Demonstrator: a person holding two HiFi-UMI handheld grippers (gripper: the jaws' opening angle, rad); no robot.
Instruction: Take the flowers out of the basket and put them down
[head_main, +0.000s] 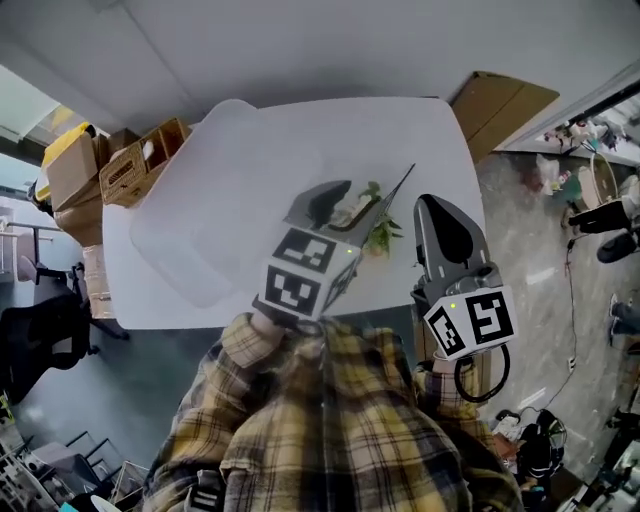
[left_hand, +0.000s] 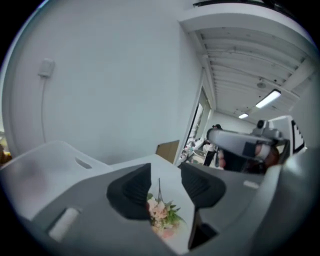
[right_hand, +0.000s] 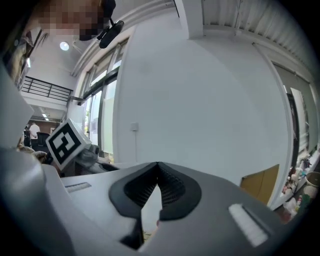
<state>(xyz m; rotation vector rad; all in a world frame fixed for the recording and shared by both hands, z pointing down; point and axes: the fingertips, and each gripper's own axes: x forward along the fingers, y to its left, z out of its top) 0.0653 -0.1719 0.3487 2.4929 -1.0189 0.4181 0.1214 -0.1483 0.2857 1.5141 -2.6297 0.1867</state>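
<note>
Working over the near right part of the white table (head_main: 300, 130), you are holding both grippers close to its front edge, which is running just ahead of your sleeves. Bare tabletop is lying open towards the top of the head view. The white basket (head_main: 205, 215) is filling the table's left half, and a cardboard box (head_main: 500, 100) is standing off the upper right corner. Your left gripper (head_main: 350, 200) is holding its jaws partly apart and gripping nothing. In its own view the flowers (left_hand: 161, 215) are showing through the gap, lying on the table beneath, untouched by the pads. In the head view they are sitting between the two grippers, right of the table's centre. Your right gripper (head_main: 432, 205) is pressing its jaws together at the tips, empty.
</note>
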